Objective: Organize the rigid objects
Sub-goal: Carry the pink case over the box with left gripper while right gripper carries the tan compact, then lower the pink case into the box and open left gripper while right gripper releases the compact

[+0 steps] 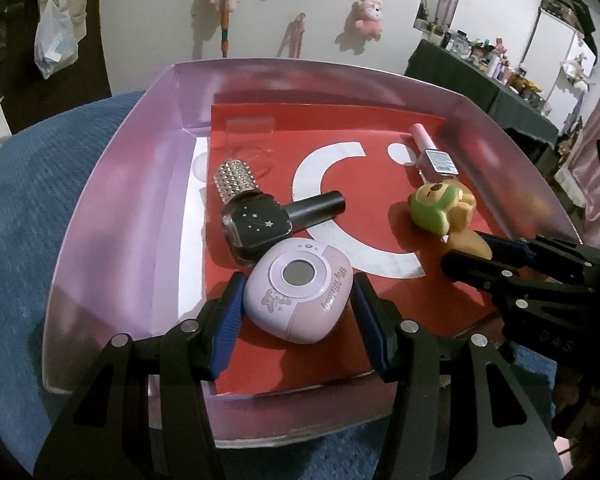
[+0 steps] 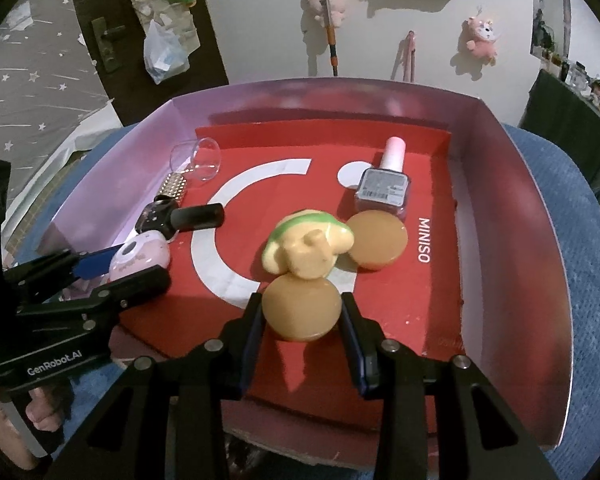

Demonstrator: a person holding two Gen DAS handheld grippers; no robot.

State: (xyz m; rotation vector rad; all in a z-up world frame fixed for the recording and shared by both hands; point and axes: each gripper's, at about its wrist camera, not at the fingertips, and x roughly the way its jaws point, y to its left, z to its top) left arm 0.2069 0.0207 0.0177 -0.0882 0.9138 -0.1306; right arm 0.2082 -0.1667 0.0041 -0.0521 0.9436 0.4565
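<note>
A pink rounded "My Melody" device [image 1: 300, 296] lies on the red Miniso card [image 1: 380, 128] inside a lilac box [image 1: 112, 200]. My left gripper [image 1: 299, 280] is shut on it, blue pads pressing both sides; it also shows in the right wrist view [image 2: 140, 266]. A yellow bear toy with a green hood [image 2: 304, 244] lies mid-card. My right gripper [image 2: 301, 300] is shut on its near round tan foot [image 2: 300, 312], and its fingers enter the left wrist view [image 1: 464, 246] beside the bear toy [image 1: 440, 204].
A black nail polish bottle [image 1: 260, 224] and a studded gold piece [image 1: 234, 178] lie just beyond the device. A pink-capped polish bottle [image 2: 384, 184] and a clear cup [image 2: 198, 160] sit at the back. The box rests on blue cloth [image 2: 580, 220]; its walls [image 2: 512, 240] rise all round.
</note>
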